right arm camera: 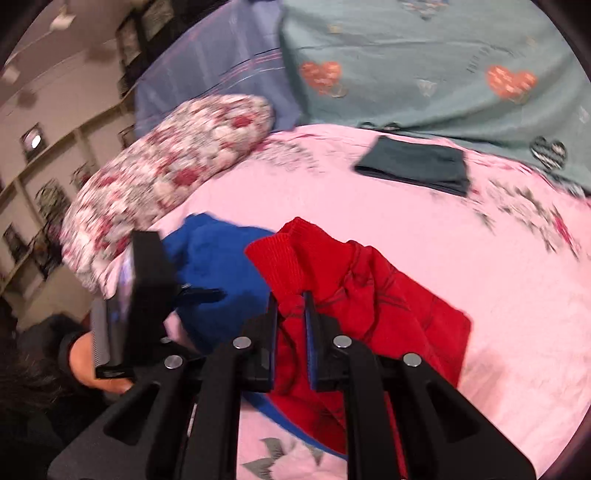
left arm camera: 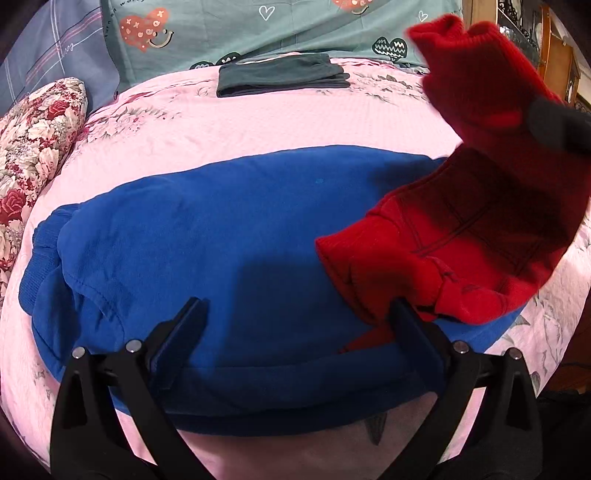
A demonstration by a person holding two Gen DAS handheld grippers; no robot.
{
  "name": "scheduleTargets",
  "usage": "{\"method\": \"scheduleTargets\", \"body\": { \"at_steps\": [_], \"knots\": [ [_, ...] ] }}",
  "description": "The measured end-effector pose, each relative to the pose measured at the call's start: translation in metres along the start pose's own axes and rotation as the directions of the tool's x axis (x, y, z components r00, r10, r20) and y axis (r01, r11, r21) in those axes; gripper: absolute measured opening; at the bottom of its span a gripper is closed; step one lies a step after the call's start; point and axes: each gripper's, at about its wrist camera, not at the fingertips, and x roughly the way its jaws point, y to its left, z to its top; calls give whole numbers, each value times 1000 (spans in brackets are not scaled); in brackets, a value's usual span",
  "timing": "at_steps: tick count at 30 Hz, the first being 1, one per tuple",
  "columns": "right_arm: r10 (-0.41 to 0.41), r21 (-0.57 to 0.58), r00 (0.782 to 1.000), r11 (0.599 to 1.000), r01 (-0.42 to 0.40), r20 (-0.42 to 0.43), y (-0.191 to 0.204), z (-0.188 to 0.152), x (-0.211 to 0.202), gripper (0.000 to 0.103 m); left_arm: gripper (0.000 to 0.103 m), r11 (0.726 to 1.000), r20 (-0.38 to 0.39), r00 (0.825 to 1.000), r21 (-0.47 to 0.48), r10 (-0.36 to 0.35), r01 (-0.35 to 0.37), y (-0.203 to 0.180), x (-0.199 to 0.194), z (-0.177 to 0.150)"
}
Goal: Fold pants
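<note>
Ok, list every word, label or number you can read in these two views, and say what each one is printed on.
Curved lettering beside the orange heart on the teal heart-print bedding: printed text, but too small and warped to read for certain.
The same bedding in the right wrist view: faint lettering, blurred, unreadable.
Red pants, blue pants, folded dark garment, floral pillow: no text visible.

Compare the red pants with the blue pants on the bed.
The red pants are lifted and bunched, clamped in the right tongs; the blue pants lie spread flat on the pink bedspread. The red ones overlap the blue ones. The left tongs hover open over the blue. Both have ribbed cuffs.
</note>
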Motion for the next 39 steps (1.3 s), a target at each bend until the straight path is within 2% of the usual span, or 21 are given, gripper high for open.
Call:
{"method": "scheduleTargets", "body": {
  "at_steps": [1,3,5,8,10,13,15,17,19,21,24,25,26,27,29,31,33,36,39],
  "knots": [
    [5,-38,999,999,-6,-42,11,-4,11,12,101,1000,3,1000,-3,3,-3,1,-1,0],
    [-42,-94,991,995,29,-130,20,-15,37,13,101,1000,8,1000,-5,14,-13,3,-5,-4],
    [-48,-126,976,992,22,-212,25,-29,62,19,101,1000,7,1000,-11,27,-27,5,-8,-7],
    [-86,-200,976,979,45,-201,30,-37,65,35,101,999,3,1000,-32,30,-30,14,-13,-12],
    [-152,-229,969,968,106,-193,29,-36,64,36,101,999,8,999,-42,33,-33,18,-17,-15],
    [-187,-256,957,958,129,-219,27,-41,69,36,101,998,13,999,-50,38,-37,21,-19,-17],
    [-205,-265,952,954,142,-227,22,-44,74,30,101,998,12,999,-57,38,-38,23,-19,-18],
    [-193,-219,958,965,146,-212,20,-37,80,25,101,998,17,999,-56,40,-39,24,-21,-19],
    [-171,-147,973,978,149,-153,11,-29,70,23,101,998,23,999,-54,42,-41,24,-23,-19],
    [-184,-55,981,982,181,-68,-6,-16,48,22,101,998,31,999,-56,43,-41,26,-26,-19],
    [-229,40,971,973,226,70,-20,-1,9,22,101,997,44,998,-69,46,-43,31,-29,-19],
    [-244,40,964,970,241,102,-18,4,2,22,101,996,45,998,-75,47,-44,32,-30,-18],
    [-236,18,967,972,235,100,-13,7,6,22,101,995,48,998,-84,50,-46,34,-30,-18],
    [-203,-6,977,979,204,63,-6,7,20,23,101,995,51,997,-91,52,-47,36,-31,-18],
    [-139,-44,989,990,136,-59,6,-2,60,23,101,993,54,997,-100,61,-56,41,-32,-16],
    [-102,-77,978,993,89,-183,15,-22,104,31,101,993,62,996,-103,71,-65,44,-34,-13],
    [-108,-104,982,990,93,-156,22,-29,107,38,101,993,73,994,-94,83,-76,46,-34,-7],
    [-45,-45,988,998,39,-149,9,-24,96,39,101,994,63,995,-76,83,-78,43,-21,6],
    [-46,-52,985,998,37,-169,9,-28,91,39,101,995,23,995,-42,93,-92,35,1,15]
  ]
}}
